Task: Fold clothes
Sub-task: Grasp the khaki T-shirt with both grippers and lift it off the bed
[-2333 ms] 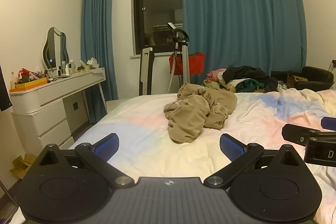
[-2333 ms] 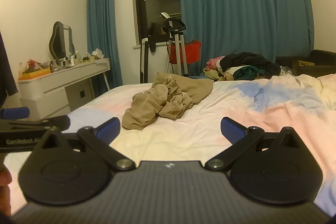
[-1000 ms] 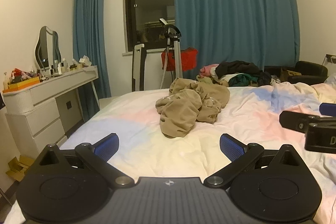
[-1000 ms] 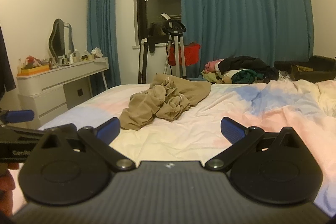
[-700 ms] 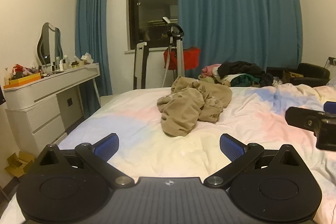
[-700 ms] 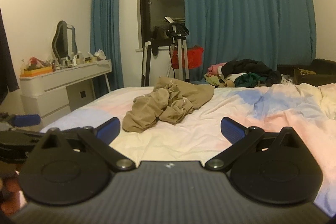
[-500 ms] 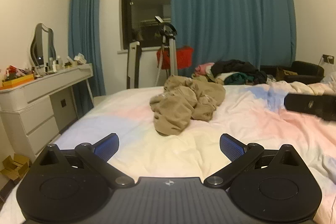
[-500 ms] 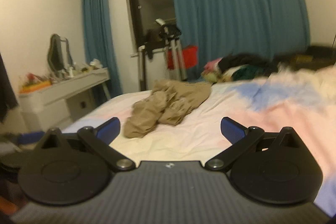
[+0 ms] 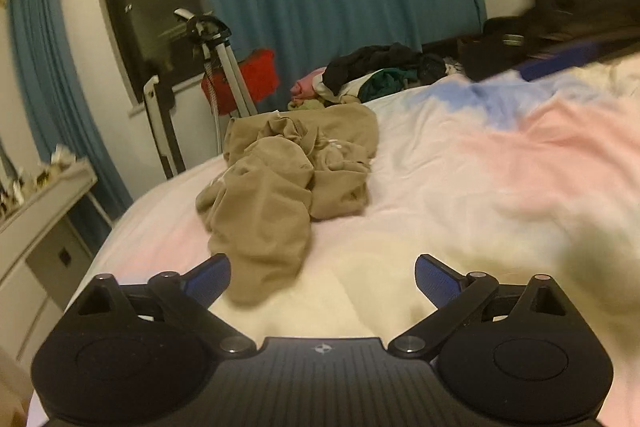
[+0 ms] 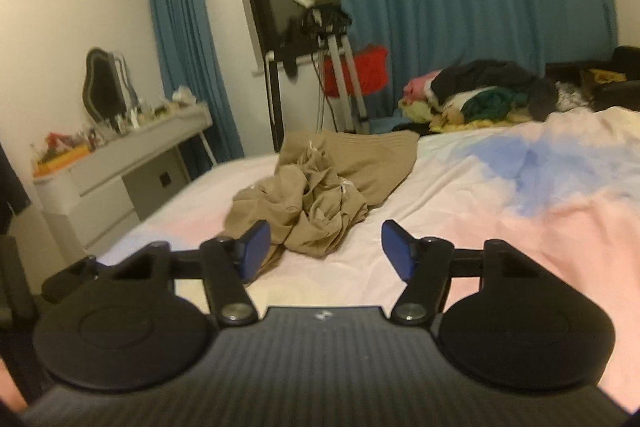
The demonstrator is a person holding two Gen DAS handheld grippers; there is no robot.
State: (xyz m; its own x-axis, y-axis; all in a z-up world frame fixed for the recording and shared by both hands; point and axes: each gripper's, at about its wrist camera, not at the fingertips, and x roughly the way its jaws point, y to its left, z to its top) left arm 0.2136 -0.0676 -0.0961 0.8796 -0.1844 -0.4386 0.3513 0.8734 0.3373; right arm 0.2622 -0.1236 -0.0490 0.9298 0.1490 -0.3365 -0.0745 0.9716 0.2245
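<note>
A crumpled tan garment (image 9: 288, 179) lies in a heap on the pastel bed sheet (image 9: 460, 163). It also shows in the right wrist view (image 10: 320, 191). My left gripper (image 9: 318, 277) is open and empty, low over the bed, with the garment's near end just ahead of its left finger. My right gripper (image 10: 326, 249) is open and empty, its jaws narrower than the left's, with the garment's near edge right in front of it. The right gripper shows as a dark blur at the upper right of the left wrist view (image 9: 580, 11).
A pile of mixed clothes (image 10: 480, 95) lies past the bed's far side. A white dresser with a mirror and bottles (image 10: 120, 155) stands left of the bed. A tripod (image 10: 336, 67) and a red item (image 10: 356, 67) stand by the window. Blue curtains hang behind.
Both grippers have moved forward toward the tan garment and tilted. The right gripper's jaws have narrowed. The right gripper has risen to the upper right of the left view.
</note>
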